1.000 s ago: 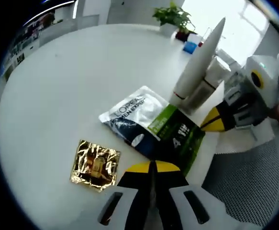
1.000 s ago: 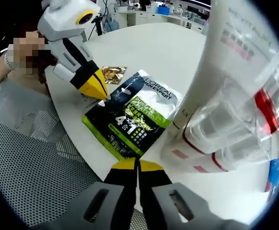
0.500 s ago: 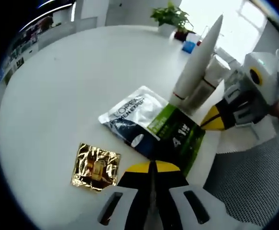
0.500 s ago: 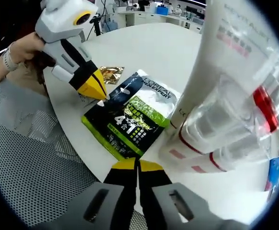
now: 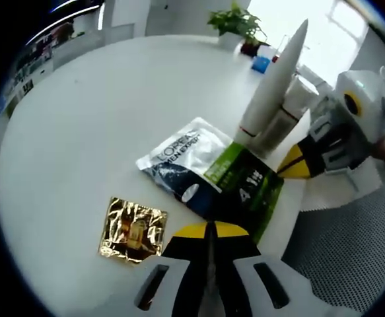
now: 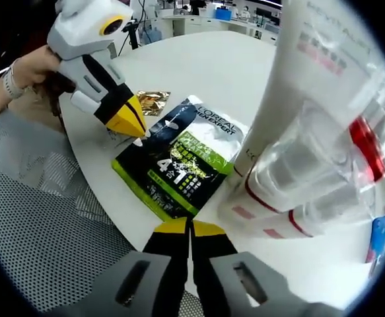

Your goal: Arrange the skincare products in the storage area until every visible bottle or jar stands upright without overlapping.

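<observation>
Hovering: both tools closed, empty | sachet flat on counter, long axis toward right tool | left tool tip near its corner | tubes upright just beyond | left nearer.

You're in an office or lab: round white table, mesh chair at its edge, potted plant on its far side, workbenches beyond it.

Potted plant, mesh chair.
</observation>
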`<state>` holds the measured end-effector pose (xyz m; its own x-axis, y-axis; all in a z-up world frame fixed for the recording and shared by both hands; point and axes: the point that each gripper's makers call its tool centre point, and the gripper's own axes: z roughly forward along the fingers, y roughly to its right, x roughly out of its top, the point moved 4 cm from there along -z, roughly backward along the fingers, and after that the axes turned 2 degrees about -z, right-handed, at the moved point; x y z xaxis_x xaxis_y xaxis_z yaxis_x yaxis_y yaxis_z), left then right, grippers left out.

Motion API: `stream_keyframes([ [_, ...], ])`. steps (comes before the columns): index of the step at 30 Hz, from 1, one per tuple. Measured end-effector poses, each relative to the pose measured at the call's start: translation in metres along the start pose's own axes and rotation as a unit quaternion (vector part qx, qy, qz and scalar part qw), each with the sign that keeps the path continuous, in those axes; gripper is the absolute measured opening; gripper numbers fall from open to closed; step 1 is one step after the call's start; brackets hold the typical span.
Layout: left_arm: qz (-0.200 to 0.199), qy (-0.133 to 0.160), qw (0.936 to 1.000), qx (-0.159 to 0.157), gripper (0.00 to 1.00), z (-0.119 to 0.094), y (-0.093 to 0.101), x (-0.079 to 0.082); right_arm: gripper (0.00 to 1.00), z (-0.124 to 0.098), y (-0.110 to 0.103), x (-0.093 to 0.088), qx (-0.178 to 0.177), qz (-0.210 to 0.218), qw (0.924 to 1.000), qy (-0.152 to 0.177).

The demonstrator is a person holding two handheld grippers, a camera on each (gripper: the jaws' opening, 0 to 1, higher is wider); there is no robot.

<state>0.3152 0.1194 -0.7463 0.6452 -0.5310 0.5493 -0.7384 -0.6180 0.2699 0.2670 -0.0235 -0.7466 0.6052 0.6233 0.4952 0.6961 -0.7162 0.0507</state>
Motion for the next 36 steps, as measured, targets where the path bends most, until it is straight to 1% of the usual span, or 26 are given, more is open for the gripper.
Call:
stream_keyframes([
  [7,0.003,0.000,1.0000,0.001,0.00,0.000,0.000,-0.001,0.01,0.001,0.001,-0.001,0.000,0.002,1.0000,-0.001],
  [16,0.015,0.002,0.9999,0.008,0.00,0.001,0.000,-0.001,0.03,-0.001,0.001,-0.002,-0.002,0.001,1.0000,-0.001],
  [21,0.016,0.006,0.9998,0.012,0.00,-0.002,0.000,-0.001,0.03,-0.006,0.004,-0.002,-0.012,-0.003,0.9999,-0.001],
  [23,0.016,0.009,0.9997,0.016,0.00,-0.004,-0.001,0.000,0.04,-0.009,0.006,-0.001,-0.015,-0.003,0.9999,0.004],
  [28,0.017,0.014,0.9994,0.028,0.00,-0.018,-0.005,0.003,0.04,-0.017,0.008,0.000,-0.014,0.003,0.9997,0.018],
  [36,0.017,0.049,0.9975,0.049,0.04,-0.045,0.000,0.009,0.05,-0.033,0.007,0.005,-0.010,0.013,0.9986,0.049],
])
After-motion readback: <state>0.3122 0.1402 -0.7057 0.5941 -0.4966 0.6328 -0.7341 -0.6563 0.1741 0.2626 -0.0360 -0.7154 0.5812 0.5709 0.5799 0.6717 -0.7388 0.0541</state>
